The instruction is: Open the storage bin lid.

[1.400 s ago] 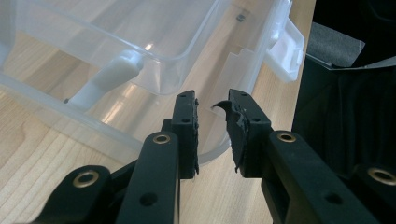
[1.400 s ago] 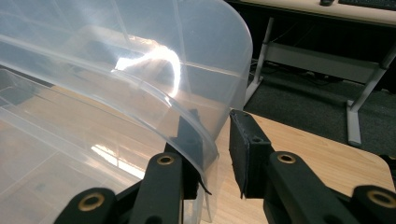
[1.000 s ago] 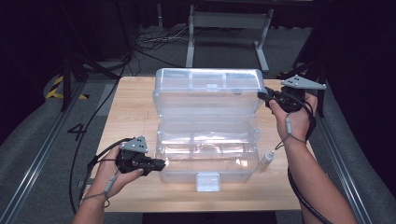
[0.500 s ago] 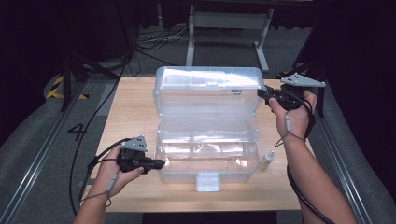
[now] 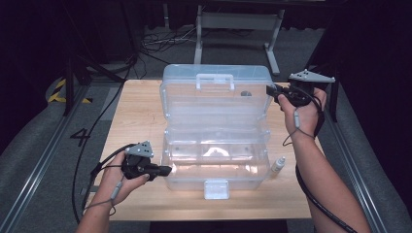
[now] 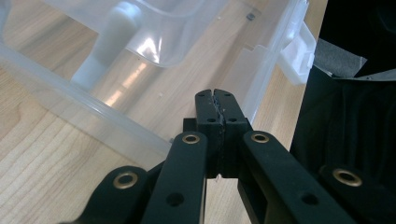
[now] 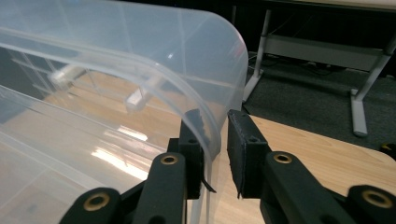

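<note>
Standing open on the wooden table (image 5: 141, 116), a clear plastic box (image 5: 216, 162) served as the landmark for everything else. Its lid (image 5: 216, 92) was raised behind the base, handle (image 5: 214, 79) uppermost, and a white latch (image 5: 216, 188) hung at the base's near wall. A small white bottle (image 5: 278, 165) stood on the table just beside the box's right side, apart from it.

The left gripper (image 5: 163, 170) lay at the box's left near corner, held in the left hand (image 5: 119, 177); in the left gripper view its jaws were clenched together on nothing, the tips (image 6: 217, 100) close against the clear wall, though whether they touched it could not be told.

The right gripper (image 5: 270, 91) was at the lid's right edge, held up by the right hand (image 5: 303, 109). In the right gripper view its jaws stood parted with the lid's curved rim (image 7: 212, 140) between them, the left pad against the plastic and the right pad (image 7: 238, 140) just clear of it.
</note>
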The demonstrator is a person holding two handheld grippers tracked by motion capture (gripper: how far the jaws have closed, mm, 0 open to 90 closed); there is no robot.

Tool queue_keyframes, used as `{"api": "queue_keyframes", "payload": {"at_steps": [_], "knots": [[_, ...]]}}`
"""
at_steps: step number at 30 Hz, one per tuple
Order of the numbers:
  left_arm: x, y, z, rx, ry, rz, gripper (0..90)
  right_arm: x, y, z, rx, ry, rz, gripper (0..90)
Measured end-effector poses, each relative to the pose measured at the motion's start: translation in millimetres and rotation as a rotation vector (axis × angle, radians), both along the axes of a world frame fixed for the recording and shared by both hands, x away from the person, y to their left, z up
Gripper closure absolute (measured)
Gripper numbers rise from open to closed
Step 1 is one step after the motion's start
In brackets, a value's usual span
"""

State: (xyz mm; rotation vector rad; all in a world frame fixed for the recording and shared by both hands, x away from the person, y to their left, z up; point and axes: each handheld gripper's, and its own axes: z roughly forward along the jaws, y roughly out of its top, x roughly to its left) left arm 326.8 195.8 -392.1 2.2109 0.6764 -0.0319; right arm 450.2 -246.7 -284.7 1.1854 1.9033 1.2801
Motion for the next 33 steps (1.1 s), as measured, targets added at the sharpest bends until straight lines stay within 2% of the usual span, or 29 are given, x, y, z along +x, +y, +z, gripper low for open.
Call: {"api": "queue_keyframes", "payload": {"at_steps": [3, 7, 12, 13, 14, 16, 33], "knots": [[0.2, 0.0, 0.1, 0.001, 0.003, 0.000, 90.0, 9.1, -2.3, 0.4, 0.033, 0.022, -0.004, 79.7], [-0.1, -0.3, 0.1, 0.003, 0.000, 0.001, 90.0, 19.8, -1.0, 2.4, 0.044, 0.051, -0.013, 80.6], [0.1, -0.2, 0.2, 0.003, 0.001, 0.000, 90.0, 26.9, -1.4, 1.5, 0.066, 0.052, -0.019, 81.8], [0.1, -0.2, 0.1, 0.001, 0.003, 0.000, 90.0, 27.7, -1.9, 1.7, 0.068, 0.044, -0.019, 85.4], [0.3, -0.1, 0.1, 0.002, 0.003, -0.002, 90.0, 28.3, 0.0, 3.2, -0.011, 0.026, -0.019, 86.0], [0.5, -0.2, 0.0, 0.001, 0.004, -0.002, 90.0, 29.8, 3.5, 4.4, -0.039, 0.024, -0.024, 86.2], [1.7, -1.7, -1.3, -0.001, 0.010, -0.003, 90.0, 55.5, 2.6, 0.4, -0.004, 0.083, -0.031, 86.3]]}}
